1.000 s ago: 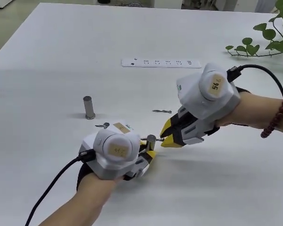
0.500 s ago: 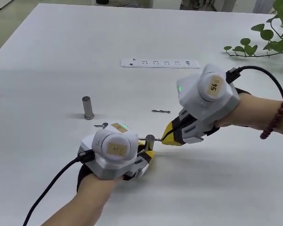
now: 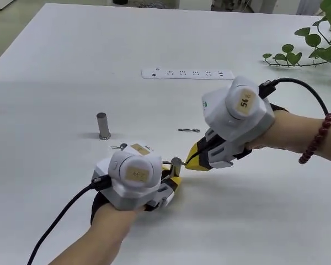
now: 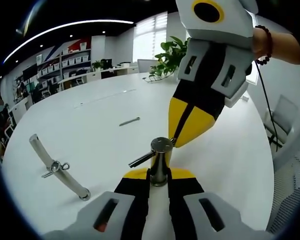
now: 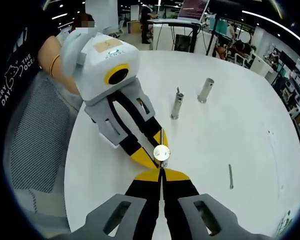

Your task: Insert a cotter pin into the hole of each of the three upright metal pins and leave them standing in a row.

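I'm gripping a metal pin (image 3: 176, 164) upright w/ the left gripper (image 3: 174, 178), and the right gripper (image 3: 191, 161) is meeting it at the head.

My left gripper is clenching the pin's lower shaft betw. both jaws, base on the table (image 3: 254, 221), head sticking up just past the tips. My right gripper is sitting jaws pressed together, pinching the cotter pin (image 4: 141, 159). Its yellow tips are touching the pin's head from the opp. side, and the cotter's free end is poking out of the hole on the far side. A second metal pin (image 5: 177, 105) is standing just behind my left gripper, cotter already thru it. A third metal pin (image 3: 103, 126) is standing bare, further back and to the left. A spare cotter pin (image 3: 188, 130) is lying flat on the table near my right gripper, well apart from all 3 pins.
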The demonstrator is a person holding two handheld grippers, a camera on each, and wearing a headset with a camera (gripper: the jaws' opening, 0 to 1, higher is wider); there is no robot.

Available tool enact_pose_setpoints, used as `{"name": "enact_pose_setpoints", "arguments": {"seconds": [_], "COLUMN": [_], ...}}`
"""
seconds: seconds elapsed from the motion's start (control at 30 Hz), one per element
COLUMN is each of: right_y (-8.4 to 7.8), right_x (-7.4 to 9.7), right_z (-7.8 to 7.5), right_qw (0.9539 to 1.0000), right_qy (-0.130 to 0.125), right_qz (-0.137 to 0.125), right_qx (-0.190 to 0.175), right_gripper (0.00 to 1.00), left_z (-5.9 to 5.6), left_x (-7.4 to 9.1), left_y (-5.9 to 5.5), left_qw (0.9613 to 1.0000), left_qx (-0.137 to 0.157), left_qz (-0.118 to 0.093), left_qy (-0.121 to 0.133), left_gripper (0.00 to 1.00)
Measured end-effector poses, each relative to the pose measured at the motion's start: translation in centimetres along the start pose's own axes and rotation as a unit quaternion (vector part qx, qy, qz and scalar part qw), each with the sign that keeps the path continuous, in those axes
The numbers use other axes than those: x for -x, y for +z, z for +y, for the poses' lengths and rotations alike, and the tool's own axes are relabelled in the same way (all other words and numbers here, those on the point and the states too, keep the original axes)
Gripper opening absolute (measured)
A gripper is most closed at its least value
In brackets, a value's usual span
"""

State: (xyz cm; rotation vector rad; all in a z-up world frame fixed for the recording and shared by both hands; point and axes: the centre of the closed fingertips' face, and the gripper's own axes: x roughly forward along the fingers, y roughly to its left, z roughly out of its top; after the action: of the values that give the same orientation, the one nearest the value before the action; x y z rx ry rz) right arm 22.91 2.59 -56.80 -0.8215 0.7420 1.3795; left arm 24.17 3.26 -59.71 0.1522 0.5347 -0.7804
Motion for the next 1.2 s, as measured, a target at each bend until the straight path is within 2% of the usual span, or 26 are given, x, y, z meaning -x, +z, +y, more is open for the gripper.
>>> {"name": "enact_pose_setpoints", "arguments": {"seconds": [0.4, 0.5, 0.73, 1.0, 1.07, 1.1, 1.2], "right_y": [-0.1, 0.2, 1.7, 1.8, 1.8, 1.8, 1.8], "right_x": [-0.2, -0.2, -0.4, -1.5, -1.7, -1.8, -1.9], "right_z": [-0.7, -0.9, -0.6, -0.7, -0.7, -0.7, -0.6], "right_qw": [1.0, 0.9997, 0.9985, 0.9981, 0.9979, 0.9978, 0.9973], "right_qy": [-0.004, -0.01, -0.008, -0.008, -0.008, -0.006, -0.004], "right_qz": [-0.004, -0.013, -0.039, -0.04, -0.042, -0.042, -0.046], "right_qx": [-0.007, -0.016, -0.037, -0.045, -0.048, -0.051, -0.057], "right_gripper": [0.0, 0.08, 0.17, 0.16, 0.15, 0.14, 0.11], "left_z": [0.1, 0.2, 0.7, 1.1, 1.2, 1.1, 1.1], "left_x": [0.0, 0.3, 1.3, 2.7, 2.9, 3.1, 3.6], "left_y": [-0.4, -0.3, -0.3, -0.1, -0.1, -0.1, 0.2], "left_qw": [0.9999, 0.9999, 0.9998, 0.9999, 0.9999, 0.9998, 0.9997], "left_qx": [-0.005, -0.01, -0.007, -0.006, 0.002, 0.016, 0.024], "left_qz": [0.011, 0.012, 0.015, 0.014, 0.015, 0.014, 0.008], "left_qy": [0.002, 0.003, 0.005, 0.005, 0.006, 0.001, -0.001], "left_gripper": [0.11, 0.15, 0.23, 0.3, 0.31, 0.31, 0.34]}}
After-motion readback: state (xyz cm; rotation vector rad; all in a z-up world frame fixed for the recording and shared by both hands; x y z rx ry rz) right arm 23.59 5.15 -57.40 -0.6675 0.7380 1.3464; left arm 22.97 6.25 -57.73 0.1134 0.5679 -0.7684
